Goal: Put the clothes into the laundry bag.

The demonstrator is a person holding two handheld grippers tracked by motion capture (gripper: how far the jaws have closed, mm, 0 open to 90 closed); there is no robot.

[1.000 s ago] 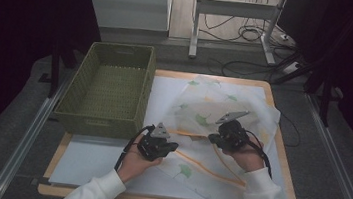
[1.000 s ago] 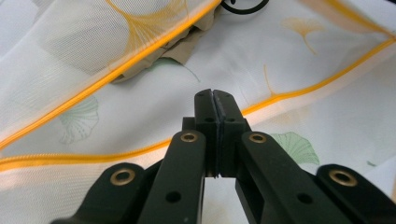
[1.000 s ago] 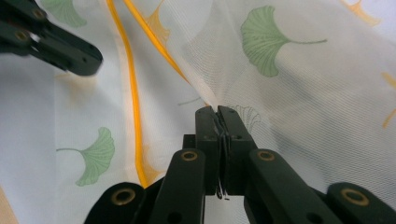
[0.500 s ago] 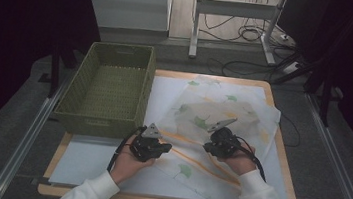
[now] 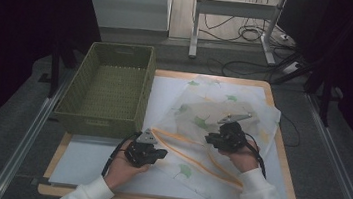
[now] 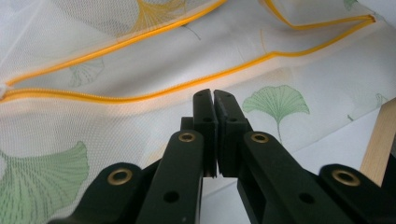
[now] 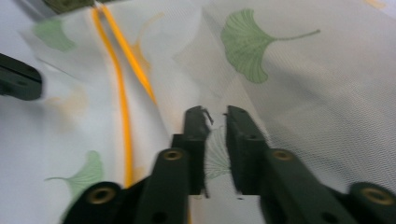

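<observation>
So what's going on here is a big sheer mesh cloth (image 5: 222,120) with green ginkgo leaves and an orange hem, spread over the right half of the table (image 5: 278,156), partly folded over itself already. The left gripper (image 5: 144,152) sits at the cloth's near-left edge, right by the orange hem, and in the left gripper view its jaws are pressed together with basically no gap. I can't really see fabric pinched between them though, the mesh (image 6: 116,93) just lies in front of the tips, so I'd call it closed and maybe resting there to pin or steady that edge. The right gripper (image 5: 228,135) is over the middle of the cloth, and in the right gripper view the jaws stand a little apart with a thin layer of mesh (image 7: 299,88) running up between them, so to me it looks like it's got a fold of it, or is just about to. That'd make sense for a fold: one side anchored, the other lifting a layer. The green woven basket (image 5: 107,91) sits empty on the left, well clear, probably where the folded thing ends up.
</observation>
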